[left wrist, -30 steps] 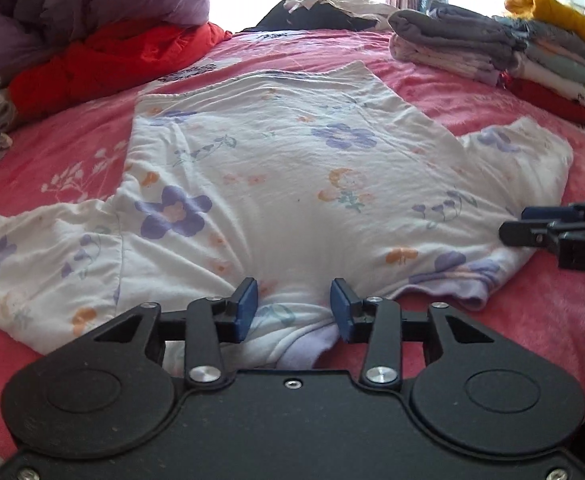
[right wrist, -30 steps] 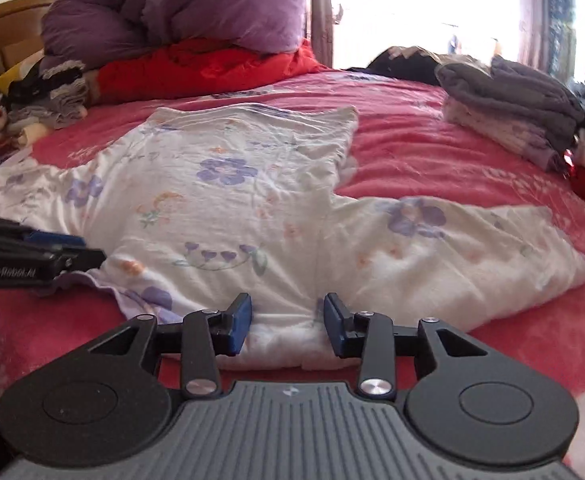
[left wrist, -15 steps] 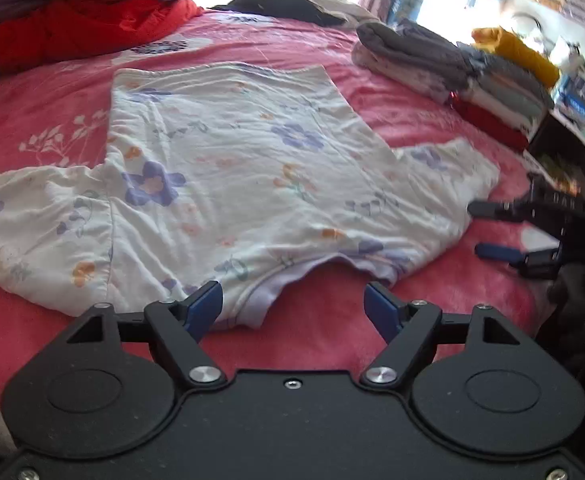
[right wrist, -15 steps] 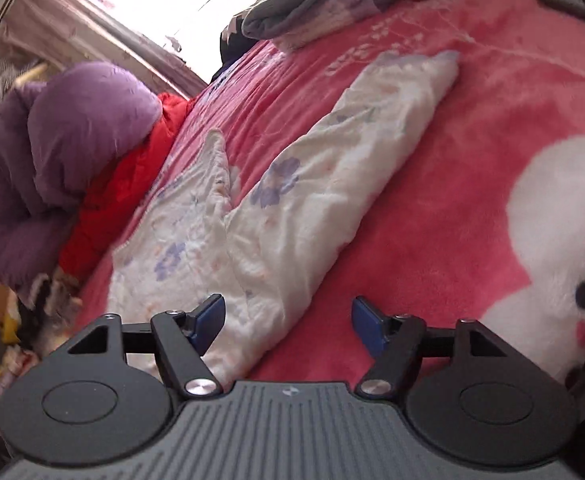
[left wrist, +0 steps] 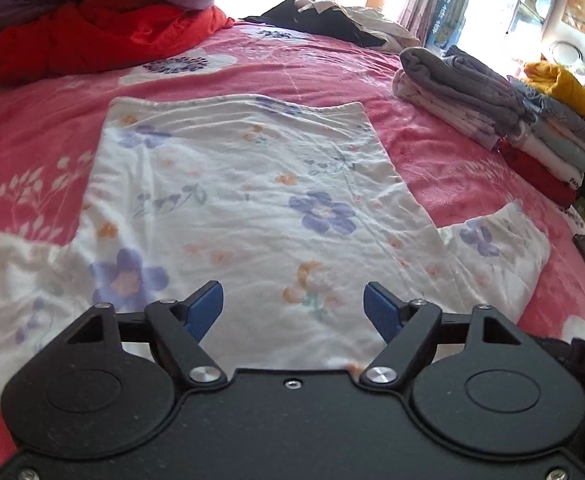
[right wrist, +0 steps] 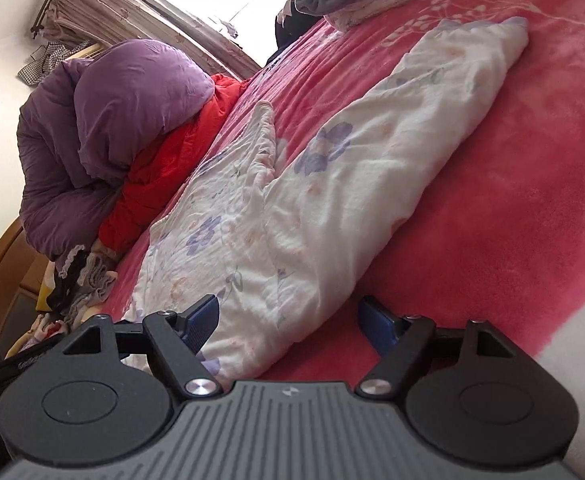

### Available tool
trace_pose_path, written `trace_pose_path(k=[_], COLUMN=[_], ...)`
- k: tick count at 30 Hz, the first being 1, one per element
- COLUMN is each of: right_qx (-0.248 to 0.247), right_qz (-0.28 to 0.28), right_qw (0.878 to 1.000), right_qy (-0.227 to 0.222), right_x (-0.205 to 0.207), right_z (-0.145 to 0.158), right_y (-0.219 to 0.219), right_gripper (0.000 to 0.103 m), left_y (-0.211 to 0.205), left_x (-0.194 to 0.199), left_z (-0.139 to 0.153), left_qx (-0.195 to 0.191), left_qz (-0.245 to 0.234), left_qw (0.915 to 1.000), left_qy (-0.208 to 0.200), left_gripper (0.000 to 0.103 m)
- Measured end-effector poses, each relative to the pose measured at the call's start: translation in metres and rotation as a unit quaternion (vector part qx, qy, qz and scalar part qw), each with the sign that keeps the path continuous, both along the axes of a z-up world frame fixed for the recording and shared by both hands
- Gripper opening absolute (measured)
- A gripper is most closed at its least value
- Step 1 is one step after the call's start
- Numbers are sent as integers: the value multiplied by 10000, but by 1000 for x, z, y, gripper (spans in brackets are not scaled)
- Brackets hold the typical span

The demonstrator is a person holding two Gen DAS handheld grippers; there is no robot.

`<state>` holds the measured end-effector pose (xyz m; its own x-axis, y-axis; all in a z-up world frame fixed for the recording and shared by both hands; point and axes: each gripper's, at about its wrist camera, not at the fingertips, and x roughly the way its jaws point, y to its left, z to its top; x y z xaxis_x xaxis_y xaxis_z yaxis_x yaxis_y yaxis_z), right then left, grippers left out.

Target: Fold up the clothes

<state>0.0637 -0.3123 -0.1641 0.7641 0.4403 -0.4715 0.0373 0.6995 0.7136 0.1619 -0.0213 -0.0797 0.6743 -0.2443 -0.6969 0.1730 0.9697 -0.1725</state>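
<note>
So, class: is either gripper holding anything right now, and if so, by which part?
Nothing is held. The left gripper and right gripper are both open over the floral shirt, gripping no fabric.

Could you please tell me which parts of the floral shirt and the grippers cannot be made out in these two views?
- Floral shirt: collar edge hidden behind the left gripper body, left wrist view.
- Its left sleeve: blurred, cut by the frame edge.
- Right gripper: in the left wrist view, only a corner shows.
</note>
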Motion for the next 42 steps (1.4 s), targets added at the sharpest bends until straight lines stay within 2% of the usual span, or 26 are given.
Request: trace_pose_path(k=[1,3,5,8,10,15,22,24,29,30,31,34,35,37,39,42], right_qx=[-8,-56,-115,-131,-254,-937,-1108,-1082,-1057,-1067,-1078,-1150,-1192,-1360,-1606,-2091], right_qz=[22,5,-37,-176,-173,-48,10,8,-22,-29,-35,-67,-77,-121,-160,-70], right_qw=[10000,10000,9999,9997,9995,9952,9933,9935,9939,9937,9936,9924,9917,9885,9828,9691], right_qy=[-20,-55,-78,-79,-57,-272,-339,-347,-328,-326,-327,-430,-474,-656,-893,-1305], right_x=[2,5,8,11,14,12,14,14,14,14,14,11,10,6,1,-6], right_z=[0,1,1,0,0,8,10,10,10,10,11,11,12,19,27,39], right_y=[0,0,-1,-7,-7,6,9,8,9,9,9,10,10,11,14,27], right_gripper=[77,74,63,47,41,42,43,43,43,43,43,42,36,26,23,21], left_y=[-10,-28,-46,-73,-88,-122,-144,-150,-156,-157,-156,-144,-138,-118,-99,-70], left_x=[11,33,55,86,104,138,180,186,200,201,202,201,200,196,192,186], left_z=[3,6,9,8,6,-2,-7,-7,-11,-12,-11,-3,0,6,9,11], left_qx=[137,156,113,162,166,375,1014,1235,1557,1621,1651,1299,1122,455,-52,-722], left_qz=[-62,-207,-311,-406,-428,-389,-255,-286,-216,-220,-207,-110,-69,69,222,469], left_qw=[9999,9997,9995,9990,9988,9981,9938,9912,9864,9854,9851,9906,9929,9983,9991,9956], left_qy=[-41,-44,11,104,177,289,387,378,474,463,433,423,402,370,365,366], left_gripper=[71,68,67,59,55,54,52,43,30,17,10,7,7,6,6,6])
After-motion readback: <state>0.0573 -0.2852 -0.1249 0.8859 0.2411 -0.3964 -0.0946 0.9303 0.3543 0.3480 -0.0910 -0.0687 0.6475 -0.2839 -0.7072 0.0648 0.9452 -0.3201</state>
